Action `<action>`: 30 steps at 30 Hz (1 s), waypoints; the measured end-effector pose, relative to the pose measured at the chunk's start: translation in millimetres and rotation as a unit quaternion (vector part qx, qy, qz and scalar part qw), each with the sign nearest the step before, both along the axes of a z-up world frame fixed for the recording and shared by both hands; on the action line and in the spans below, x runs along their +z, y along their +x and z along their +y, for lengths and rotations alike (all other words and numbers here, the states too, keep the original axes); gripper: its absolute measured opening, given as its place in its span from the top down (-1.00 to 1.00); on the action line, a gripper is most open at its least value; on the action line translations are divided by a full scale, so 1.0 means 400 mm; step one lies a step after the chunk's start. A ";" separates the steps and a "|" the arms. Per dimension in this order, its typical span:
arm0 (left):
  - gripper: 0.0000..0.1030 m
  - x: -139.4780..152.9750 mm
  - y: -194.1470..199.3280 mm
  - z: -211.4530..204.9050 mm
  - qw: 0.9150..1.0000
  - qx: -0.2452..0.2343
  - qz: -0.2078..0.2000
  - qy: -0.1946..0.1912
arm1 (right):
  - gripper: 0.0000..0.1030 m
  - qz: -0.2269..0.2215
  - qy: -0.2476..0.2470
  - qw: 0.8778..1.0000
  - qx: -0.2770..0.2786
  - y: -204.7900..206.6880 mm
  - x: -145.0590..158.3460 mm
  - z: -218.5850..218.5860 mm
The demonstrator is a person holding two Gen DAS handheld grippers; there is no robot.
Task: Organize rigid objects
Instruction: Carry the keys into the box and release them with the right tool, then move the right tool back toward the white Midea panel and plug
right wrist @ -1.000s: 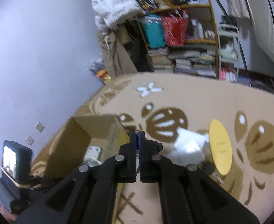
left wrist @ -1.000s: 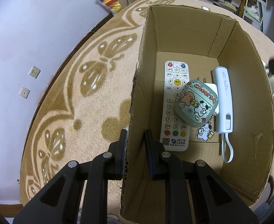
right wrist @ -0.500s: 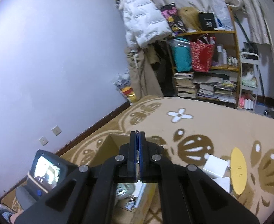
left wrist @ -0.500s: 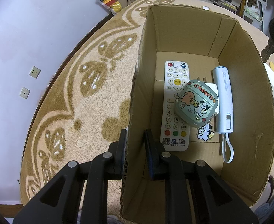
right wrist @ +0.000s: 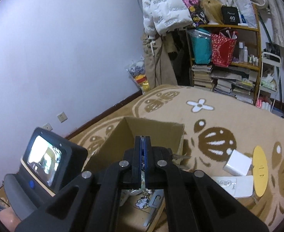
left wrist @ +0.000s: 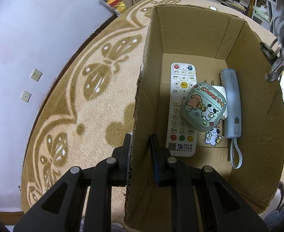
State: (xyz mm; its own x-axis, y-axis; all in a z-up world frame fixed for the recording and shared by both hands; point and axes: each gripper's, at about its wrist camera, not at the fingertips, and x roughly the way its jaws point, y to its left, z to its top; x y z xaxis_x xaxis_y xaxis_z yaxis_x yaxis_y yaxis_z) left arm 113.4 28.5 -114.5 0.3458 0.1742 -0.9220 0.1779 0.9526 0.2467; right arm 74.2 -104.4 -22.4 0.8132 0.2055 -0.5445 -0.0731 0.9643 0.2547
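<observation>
- Left gripper [left wrist: 140,145]: jaws clamped on the left wall of the box [left wrist: 190,29], one finger outside, one inside, steadying it on the rug [left wrist: 95,108]
- Right gripper [right wrist: 142,150]: jaws closed tight; in the left wrist view a blurred metal piece, possibly a key ring [left wrist: 277,65], hangs from it over the box's right wall, so it appears to be gripping that; exact item cannot be confirmed
- Stowed in the box, 3 items: remote [left wrist: 181,116] flat on the floor; earbud case [left wrist: 204,108] resting on the remote; blue tube [left wrist: 232,104] with wrist loop along the right side. A dog charm [left wrist: 212,138] lies beside the case
- Outstanding, on the rug right of the box: white cube [right wrist: 237,163], white slab [right wrist: 236,185], yellow disc [right wrist: 260,172]
- Judgement: roughly half done; the hanging item goes in next
- Legible text: "Cheers" on the case; "JSCN" with a QR code on the remote; "40" on a black shelf box [right wrist: 230,16]; the slab's print is too blurred to read
</observation>
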 end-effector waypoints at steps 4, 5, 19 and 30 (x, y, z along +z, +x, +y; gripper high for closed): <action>0.65 -0.001 0.000 0.001 1.000 0.000 0.000 -0.001 | 0.93 0.004 0.014 1.000 0.015 0.000 -0.012 0.012; 0.65 0.000 0.000 0.001 1.000 0.000 0.000 -0.002 | 0.93 0.001 0.019 1.000 0.020 -0.003 -0.010 0.016; 0.65 -0.004 0.001 0.003 1.000 0.001 0.001 -0.003 | 0.93 0.038 -0.013 0.999 0.004 0.022 -0.065 0.025; 0.64 -0.008 0.002 0.004 1.000 0.001 0.001 -0.002 | 0.11 0.031 -0.019 0.999 -0.035 0.004 -0.040 -0.037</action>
